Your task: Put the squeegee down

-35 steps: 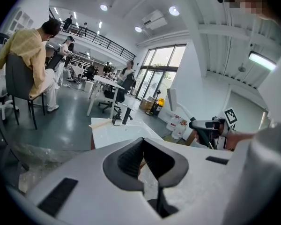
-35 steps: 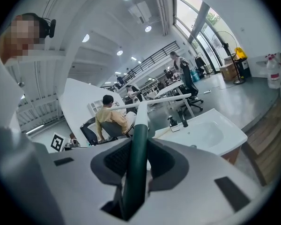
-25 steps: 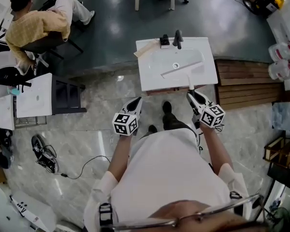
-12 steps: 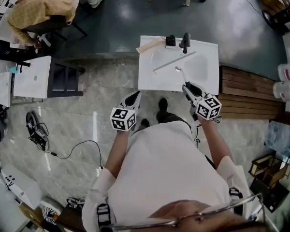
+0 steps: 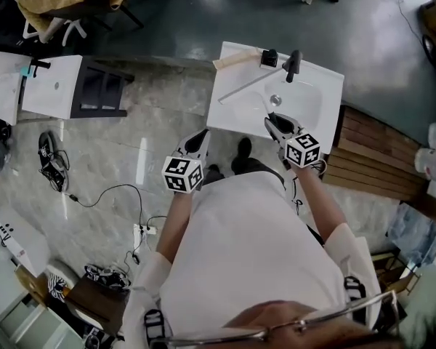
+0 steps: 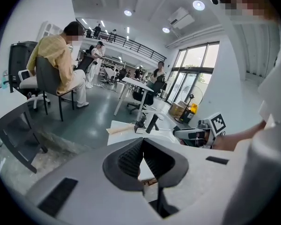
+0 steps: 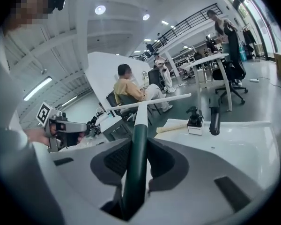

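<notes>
A: Right, where are we standing with the squeegee (image 5: pixel 251 86)?

B: We are holding it in the right gripper (image 5: pixel 271 120). The blade (image 7: pixel 164 100) is reaching out ahead over the white sink (image 5: pixel 323 122), close to the faucet (image 5: pixel 293 62).

A: And the left gripper (image 5: pixel 202 137)?

B: It is hanging just off the sink's front left corner, jaws pressed together with nothing between them.

A: How are we judging the set-down?

B: We are aiming to bring the blade flat onto the sink first and clear of the faucet. Then the handle (image 7: pixel 136 158) needs to rest before the jaws let go, so it is not dropping or rolling.

A: What is each view giving us?

B: The right gripper view is showing the pads clamped on the dark green handle, which the head view is hiding under the gripper. The head view is showing where the blade is lying across the sink. No view is telling us whether the blade is touching it. The left gripper view is confirming that the left jaws are empty.
</notes>
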A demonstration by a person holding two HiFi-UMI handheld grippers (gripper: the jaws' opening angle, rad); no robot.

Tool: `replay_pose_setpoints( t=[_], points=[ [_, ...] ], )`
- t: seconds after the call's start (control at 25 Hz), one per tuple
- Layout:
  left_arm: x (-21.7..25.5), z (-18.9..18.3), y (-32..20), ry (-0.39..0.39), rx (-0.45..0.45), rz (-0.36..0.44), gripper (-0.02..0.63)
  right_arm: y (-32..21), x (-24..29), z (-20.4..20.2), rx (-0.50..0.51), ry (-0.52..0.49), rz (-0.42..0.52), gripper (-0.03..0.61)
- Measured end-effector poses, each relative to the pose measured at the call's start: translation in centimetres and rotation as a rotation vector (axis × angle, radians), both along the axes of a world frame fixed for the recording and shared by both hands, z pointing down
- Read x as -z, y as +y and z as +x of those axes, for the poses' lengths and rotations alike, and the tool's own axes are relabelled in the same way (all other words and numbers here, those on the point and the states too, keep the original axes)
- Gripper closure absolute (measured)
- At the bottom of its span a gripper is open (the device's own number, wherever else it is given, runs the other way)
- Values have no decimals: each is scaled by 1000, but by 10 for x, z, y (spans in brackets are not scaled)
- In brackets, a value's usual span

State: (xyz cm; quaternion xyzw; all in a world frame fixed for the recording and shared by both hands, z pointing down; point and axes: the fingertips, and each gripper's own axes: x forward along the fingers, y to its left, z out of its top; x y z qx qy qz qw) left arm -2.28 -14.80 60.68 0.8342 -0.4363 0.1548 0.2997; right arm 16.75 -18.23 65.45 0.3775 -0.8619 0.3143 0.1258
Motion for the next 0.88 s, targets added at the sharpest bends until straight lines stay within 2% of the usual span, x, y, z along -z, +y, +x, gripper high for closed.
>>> replay_pose_setpoints(
  t=[0.32, 0.56, 0.88],
  points=[
    [-6, 9, -6, 4, 63, -26, 609, -22, -47, -21, 94, 29, -77, 479],
    [-15, -3, -6, 5, 92, -53, 609, -29, -79, -36, 108, 57, -128, 479],
    [-33, -19, -10, 12, 82, -89, 609, -34, -123, -66, 162, 148, -154, 479]
  ],
)
